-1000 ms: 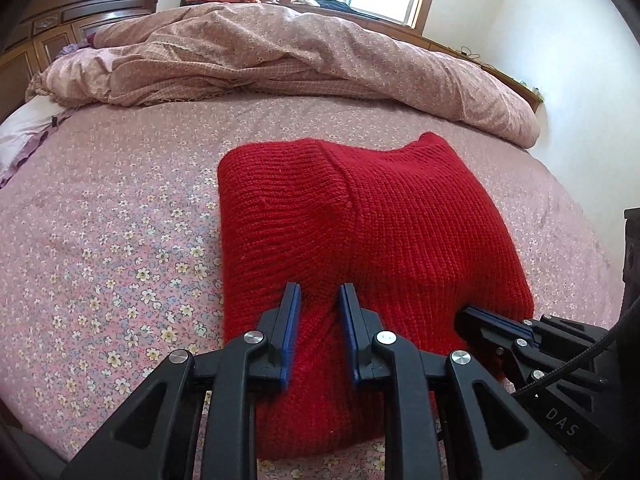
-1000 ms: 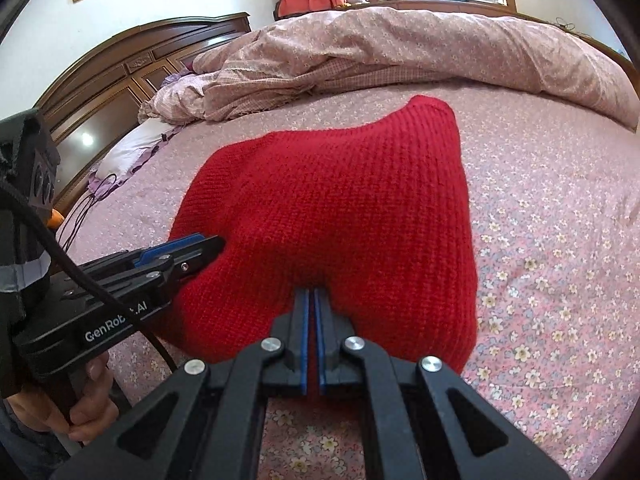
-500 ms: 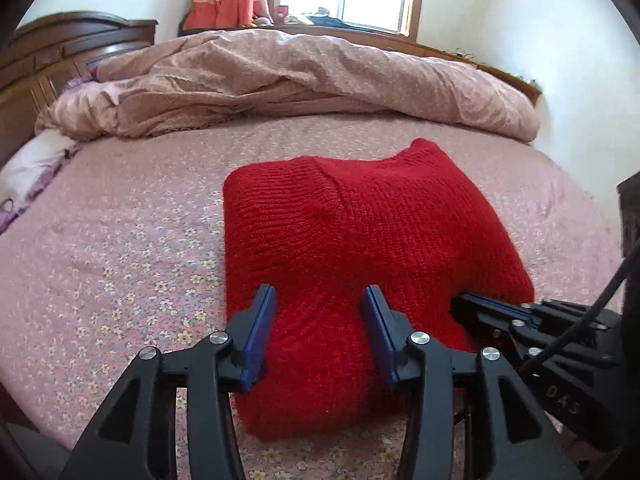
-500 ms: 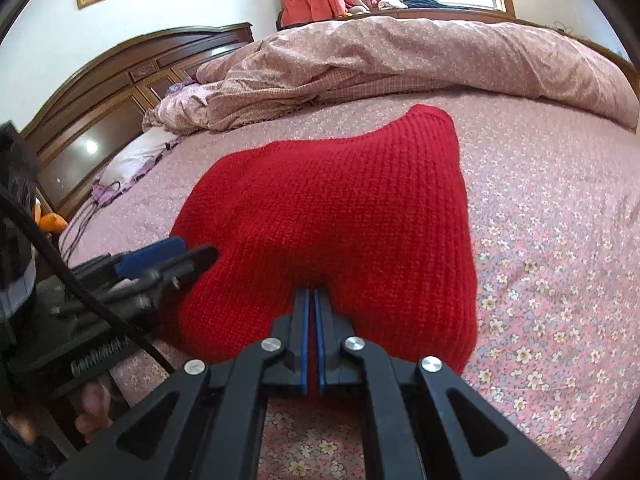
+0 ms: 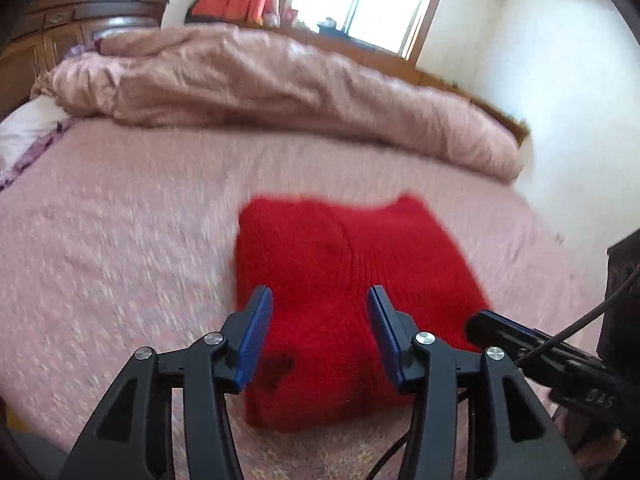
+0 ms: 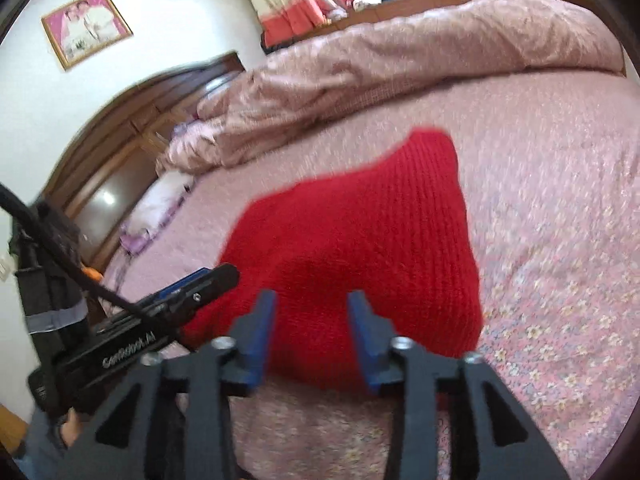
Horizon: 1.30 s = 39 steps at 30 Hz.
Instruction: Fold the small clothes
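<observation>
A folded red knit sweater lies on the pink flowered bedspread; it also shows in the right wrist view. My left gripper is open and empty, just above the sweater's near edge. My right gripper is open and empty, also at the sweater's near edge. Each gripper shows from the side in the other's view: the right one at the sweater's right corner, the left one at its left corner. Both views are blurred by motion.
A crumpled pink quilt lies across the far side of the bed. A dark wooden headboard and a white pillow are at the left. A dark piece of furniture stands at the right edge.
Both grippers have opened and let go of the sweater's near edge. Both have pulled back and risen, so the sweater looks smaller and lies flat on the bed.
</observation>
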Available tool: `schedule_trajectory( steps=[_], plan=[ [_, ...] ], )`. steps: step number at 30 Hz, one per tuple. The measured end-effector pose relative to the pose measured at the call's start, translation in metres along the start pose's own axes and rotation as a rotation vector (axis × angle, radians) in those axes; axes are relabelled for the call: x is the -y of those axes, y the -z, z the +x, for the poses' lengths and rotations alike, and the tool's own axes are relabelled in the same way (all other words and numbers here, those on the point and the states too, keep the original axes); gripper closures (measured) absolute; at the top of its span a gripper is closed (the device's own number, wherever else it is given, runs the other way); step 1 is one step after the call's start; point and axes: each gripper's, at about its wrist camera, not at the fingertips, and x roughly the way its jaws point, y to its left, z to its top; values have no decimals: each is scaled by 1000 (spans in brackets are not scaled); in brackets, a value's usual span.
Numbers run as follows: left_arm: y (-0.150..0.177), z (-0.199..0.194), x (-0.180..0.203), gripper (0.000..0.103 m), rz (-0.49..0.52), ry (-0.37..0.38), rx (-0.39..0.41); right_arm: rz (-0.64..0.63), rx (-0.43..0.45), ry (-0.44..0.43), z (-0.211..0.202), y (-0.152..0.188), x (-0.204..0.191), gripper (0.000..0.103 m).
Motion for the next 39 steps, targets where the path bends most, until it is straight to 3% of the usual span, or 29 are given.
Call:
schedule_trajectory(
  steps=[4, 8, 12, 14, 17, 20, 22, 25, 30, 33, 34, 36, 39],
  plan=[
    [-31, -1, -16, 42, 24, 52, 33, -98, 46, -4, -15, -30, -20, 48],
    [-47, 32, -50, 41, -47, 26, -22, -226, -40, 19, 16, -67, -45, 47],
    [-21, 71, -94, 41, -179, 43, -139, -263, -141, 16, 66, -99, -62, 48],
    [-2, 83, -108, 41, -237, 103, -192, -261, -217, 34, 93, -99, -64, 49],
    [4, 78, -114, 38, -224, 134, -156, -252, -332, 81, 125, -71, -54, 66],
    [9, 76, -115, 37, -212, 156, -143, -354, -266, 127, 123, -45, -54, 67],
    [9, 75, -117, 37, -218, 169, -140, -372, -268, 152, 122, -39, -57, 67],
    [-4, 79, -122, 37, -228, 194, -145, -373, -301, 154, 123, -47, -59, 68],
    [-39, 79, -145, 37, -226, 204, -83, -409, -382, 113, 128, -69, -63, 68],
    [-62, 93, -161, 37, -212, 217, -109, -439, -338, 73, 125, -89, -77, 68],
    [-69, 98, -170, 37, -209, 187, -92, -452, -319, 59, 126, -96, -83, 67],
    [-75, 109, -184, 37, -233, 124, -76, -464, -304, 59, 137, -105, -94, 51],
    [-74, 121, -201, 38, -339, 162, -113, -450, -374, 42, 170, -100, -106, 46]
  ],
)
